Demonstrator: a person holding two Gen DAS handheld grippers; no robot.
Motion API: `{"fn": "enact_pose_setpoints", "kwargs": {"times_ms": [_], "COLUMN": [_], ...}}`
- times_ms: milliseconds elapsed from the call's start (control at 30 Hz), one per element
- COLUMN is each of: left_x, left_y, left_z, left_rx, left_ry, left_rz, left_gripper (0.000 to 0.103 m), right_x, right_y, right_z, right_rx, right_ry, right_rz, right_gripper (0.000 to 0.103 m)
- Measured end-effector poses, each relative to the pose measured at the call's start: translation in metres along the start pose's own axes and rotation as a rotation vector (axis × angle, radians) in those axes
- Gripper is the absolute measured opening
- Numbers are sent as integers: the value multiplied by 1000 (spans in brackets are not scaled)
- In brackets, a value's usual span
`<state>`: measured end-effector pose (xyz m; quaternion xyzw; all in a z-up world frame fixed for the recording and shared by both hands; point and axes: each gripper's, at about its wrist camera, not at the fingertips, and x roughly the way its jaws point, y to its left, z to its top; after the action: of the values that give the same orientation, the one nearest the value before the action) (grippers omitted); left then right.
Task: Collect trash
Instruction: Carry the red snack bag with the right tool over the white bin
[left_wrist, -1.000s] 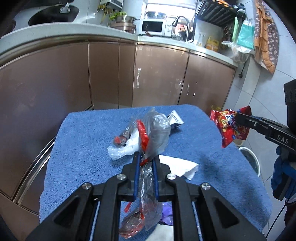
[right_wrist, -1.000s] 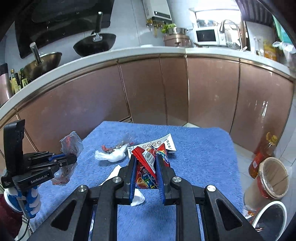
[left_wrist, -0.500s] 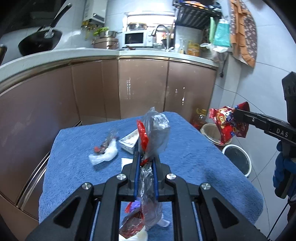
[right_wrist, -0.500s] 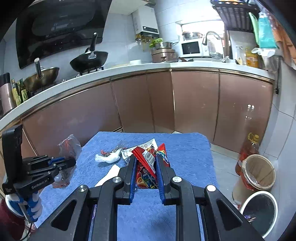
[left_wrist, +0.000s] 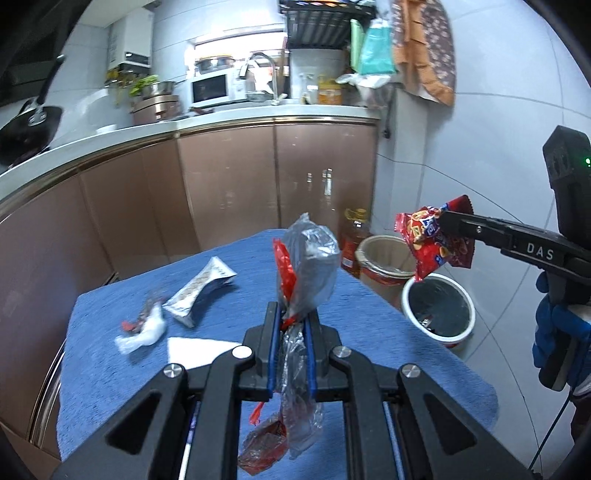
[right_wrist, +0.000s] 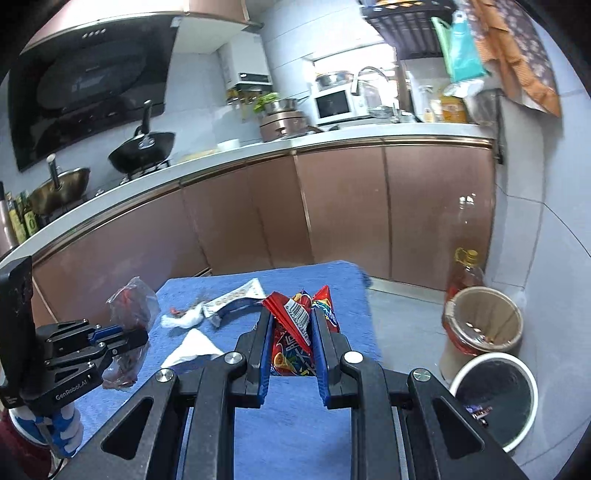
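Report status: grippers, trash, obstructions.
Left gripper shut on clear plastic wrapper. Right gripper shut on red snack bag. Nothing blocking white bin.

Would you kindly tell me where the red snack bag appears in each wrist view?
Left wrist: red snack bag at right, dangling from the right gripper, above the white-rimmed bin.
Right wrist: bottom centre, clamped between the jaws.
Shared landmark: the white-rimmed bin, lower right in both.

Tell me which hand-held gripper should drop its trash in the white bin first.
Right. The right hand-held gripper holds the red snack bag beside the white bin, past the blue table's edge. The left hand-held gripper, clamping clear plastic wrap, is over the table.
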<state>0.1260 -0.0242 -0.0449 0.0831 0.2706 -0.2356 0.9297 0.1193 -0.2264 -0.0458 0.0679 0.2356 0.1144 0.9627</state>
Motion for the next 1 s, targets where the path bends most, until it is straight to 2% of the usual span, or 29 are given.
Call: {"fn": "enact_pose_setpoints", "kwargs": {"times_ms": [467, 1000], "left_x": [56, 167], "left_y": [-104, -206], "left_z": [17, 33], "left_rx": [135, 252], "left_ry": [77, 222], "left_rz": [-121, -242], "left_gripper": [11, 11], "right_x": [-23, -11], "right_y": [-93, -205], "right_z": [-35, -86], "right_rx": [134, 256], "right_ry": [9, 74], "right_rz": [-126, -285], "right_gripper": [19, 19]}}
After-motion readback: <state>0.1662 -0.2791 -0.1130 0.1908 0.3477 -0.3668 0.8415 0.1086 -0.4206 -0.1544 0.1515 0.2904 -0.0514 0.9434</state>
